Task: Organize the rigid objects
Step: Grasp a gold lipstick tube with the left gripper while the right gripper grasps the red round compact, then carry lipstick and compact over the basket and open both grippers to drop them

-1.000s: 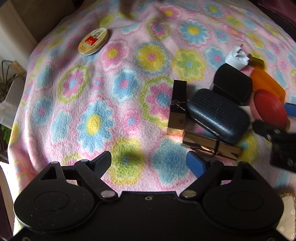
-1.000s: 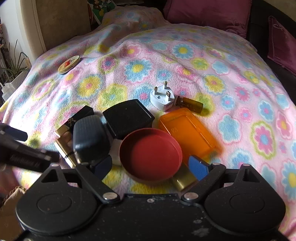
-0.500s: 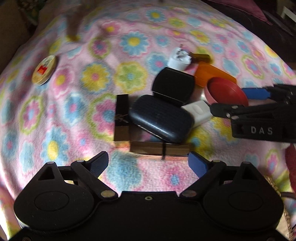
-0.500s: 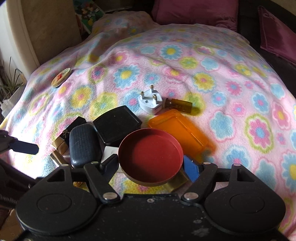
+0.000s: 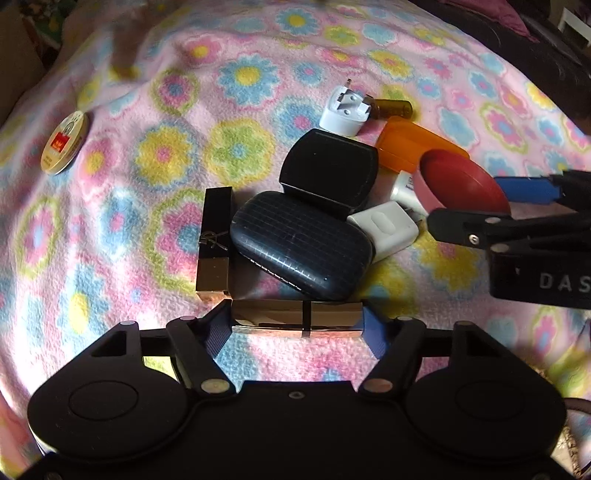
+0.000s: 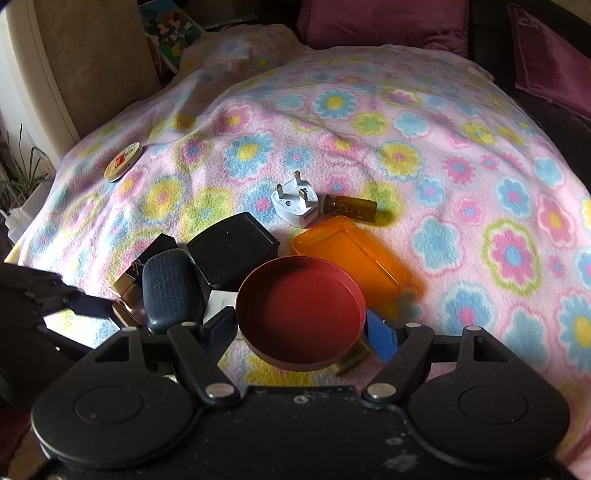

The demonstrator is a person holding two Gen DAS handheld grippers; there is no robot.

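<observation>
A cluster of rigid objects lies on a floral blanket. My left gripper has its fingers at both ends of a gold-and-black bar box that lies crosswise. Behind it are a dark ribbed case, a black upright box, a black square box and a white charger. My right gripper is shut on a red round lid, holding it just above the blanket. The lid also shows in the left wrist view.
An orange tray, a white plug adapter and a small amber bottle lie behind the lid. A round tin sits alone at far left. Dark red cushions line the back. A plant stands beyond the left edge.
My left gripper swung toward the cluster and closed in around the gold bar box. My right gripper moved forward and closed on the red lid.
</observation>
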